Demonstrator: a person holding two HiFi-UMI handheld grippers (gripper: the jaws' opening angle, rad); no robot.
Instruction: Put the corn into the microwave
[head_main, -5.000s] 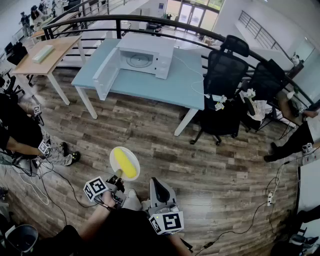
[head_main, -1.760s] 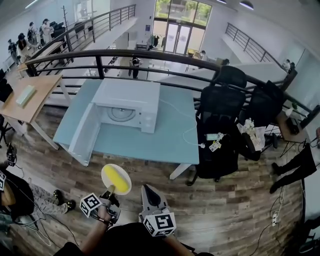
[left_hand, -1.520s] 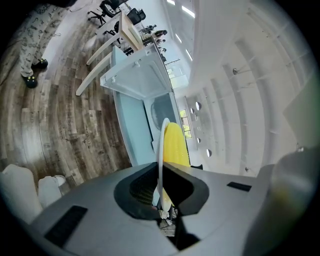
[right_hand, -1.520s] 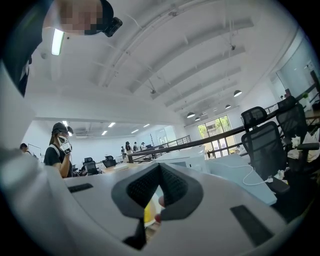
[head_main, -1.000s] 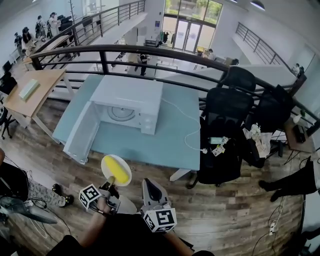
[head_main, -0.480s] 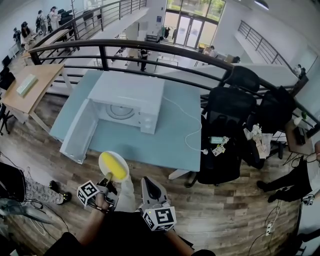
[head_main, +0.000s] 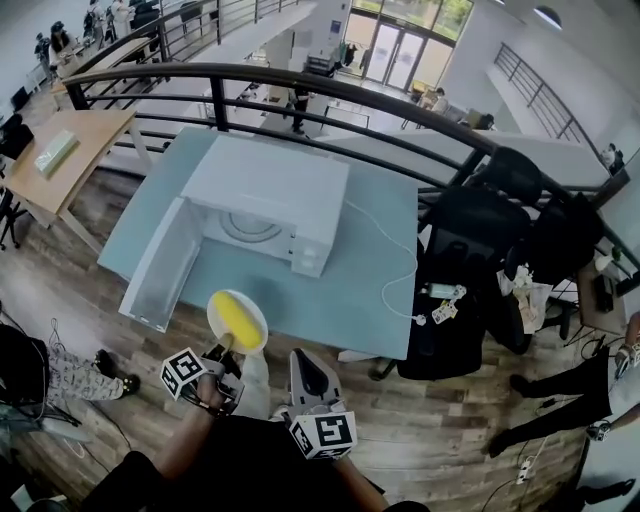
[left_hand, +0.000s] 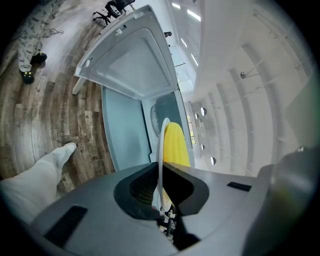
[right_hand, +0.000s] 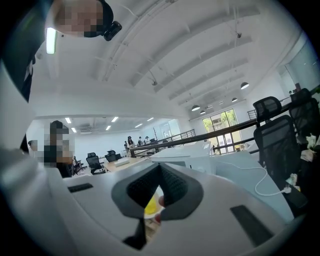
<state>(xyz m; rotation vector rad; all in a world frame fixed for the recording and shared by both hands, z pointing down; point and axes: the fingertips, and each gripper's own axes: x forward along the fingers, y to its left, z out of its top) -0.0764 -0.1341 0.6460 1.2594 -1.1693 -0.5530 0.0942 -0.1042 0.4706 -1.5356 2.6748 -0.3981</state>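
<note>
A yellow corn cob (head_main: 238, 318) lies on a small white plate (head_main: 222, 304). My left gripper (head_main: 222, 350) is shut on the plate's near rim and holds it level, just over the front edge of the light blue table (head_main: 370, 250). In the left gripper view the plate (left_hand: 161, 145) shows edge-on between the pads, with the corn (left_hand: 175, 145) beside it. Beyond stands the white microwave (head_main: 275, 190), its door (head_main: 158, 265) swung wide open to the left. My right gripper (head_main: 305, 368) is shut and empty, to the right of the plate.
A white cable (head_main: 400, 285) trails across the table's right side. Black office chairs (head_main: 470, 300) crowd the right end. A black railing (head_main: 300, 85) runs behind the table, and a wooden desk (head_main: 60, 150) stands at far left. The person's shoe (left_hand: 65, 149) is on the wood floor.
Both grippers and the plate with the corn have moved forward toward the table. The microwave and its open door now sit closer and larger in the head view.
</note>
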